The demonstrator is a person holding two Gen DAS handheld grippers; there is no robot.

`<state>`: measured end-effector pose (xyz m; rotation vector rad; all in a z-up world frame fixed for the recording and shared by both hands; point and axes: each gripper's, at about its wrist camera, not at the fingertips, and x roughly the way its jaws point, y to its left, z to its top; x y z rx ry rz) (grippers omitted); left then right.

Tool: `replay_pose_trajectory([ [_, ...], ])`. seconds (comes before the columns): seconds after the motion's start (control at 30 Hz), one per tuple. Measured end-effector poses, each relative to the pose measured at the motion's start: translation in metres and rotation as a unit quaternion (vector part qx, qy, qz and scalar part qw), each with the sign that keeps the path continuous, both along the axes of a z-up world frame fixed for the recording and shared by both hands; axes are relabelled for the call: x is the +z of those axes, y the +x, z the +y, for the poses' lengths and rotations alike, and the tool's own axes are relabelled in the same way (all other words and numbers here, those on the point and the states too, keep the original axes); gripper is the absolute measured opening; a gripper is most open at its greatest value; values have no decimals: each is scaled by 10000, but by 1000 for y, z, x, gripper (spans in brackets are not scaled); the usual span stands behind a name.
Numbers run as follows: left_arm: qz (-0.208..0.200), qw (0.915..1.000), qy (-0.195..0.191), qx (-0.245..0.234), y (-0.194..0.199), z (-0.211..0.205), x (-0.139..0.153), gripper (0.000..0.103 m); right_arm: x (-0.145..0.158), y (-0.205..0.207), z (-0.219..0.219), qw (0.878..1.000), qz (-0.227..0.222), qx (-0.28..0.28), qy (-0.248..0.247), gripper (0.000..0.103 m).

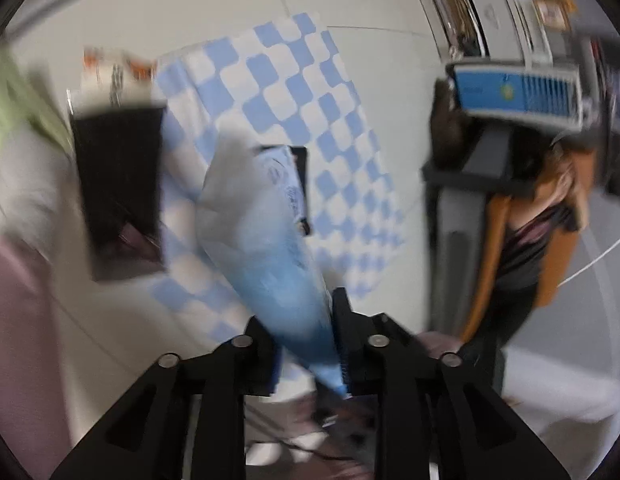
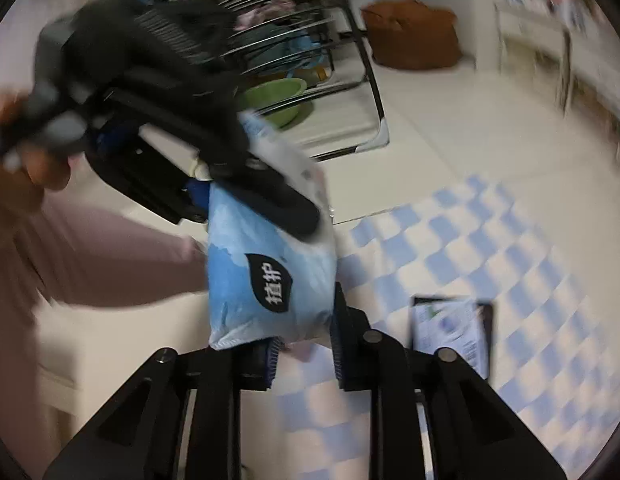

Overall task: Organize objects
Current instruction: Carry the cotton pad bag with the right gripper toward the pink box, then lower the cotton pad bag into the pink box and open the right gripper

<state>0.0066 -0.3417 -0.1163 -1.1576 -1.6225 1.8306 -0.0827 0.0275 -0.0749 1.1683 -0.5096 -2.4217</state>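
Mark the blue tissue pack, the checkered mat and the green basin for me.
blue tissue pack [image 2: 266, 276]: right wrist view, on its printed front face.
checkered mat [image 1: 294, 80]: left wrist view, on a bare stretch of its squares.
green basin [image 2: 278, 98]: right wrist view, on its inner wall.

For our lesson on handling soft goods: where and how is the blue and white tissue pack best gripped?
Grip the tissue pack at a flattened end seam, jaws closing across its thin faces, coming along its length. The pack is soft and bulges mid-body, so the ends pinch best. The left gripper appears to clamp one end this way; the right gripper sits at the other end.
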Motion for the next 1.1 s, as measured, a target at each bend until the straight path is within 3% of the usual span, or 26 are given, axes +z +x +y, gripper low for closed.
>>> replay_pose_trajectory([
  [0.13,22,9942,-1055,224,11,-31,21,56,-12,-1,11,9981,-456,-43,-421,16],
  [0.23,-82,9872,-1433,695,28,-62,18,64,-18,-4,12,9948,-738,66,-703,16],
  [0.33,-327,9840,-1246,1234,41,-73,11,64,-18,-11,4,9928,-838,308,-804,16],
  [0.43,-443,9865,-577,1468,48,-79,-3,64,-16,-25,-12,9916,-934,730,-523,16],
  [0.5,-541,9858,-408,1536,44,-63,-4,64,-19,-26,-30,9887,-1048,1031,-293,16],
  [0.7,-628,9799,-472,1834,48,-59,1,64,-63,-87,-72,9531,-2272,1993,150,20],
  [0.73,-613,9776,-535,1940,48,-59,4,64,-71,-99,-75,9499,-2382,2011,207,28],
  [0.8,-602,9718,-756,2151,45,-59,11,64,-75,-123,-79,9615,-2103,1738,333,52],
  [0.83,-553,9688,-882,2249,33,-51,11,64,-72,-131,-76,9688,-1935,1523,286,72],
  [0.87,-498,9660,-997,2334,34,-51,15,64,-69,-135,-72,9745,-1833,1265,280,86],
  [1.0,-509,9601,-1423,2352,30,-45,23,65,-58,-128,-47,9876,-1471,552,-20,95],
  [1.1,-627,9607,-1598,2183,23,-38,25,65,-68,-112,-28,9857,-1636,396,-14,96],
])
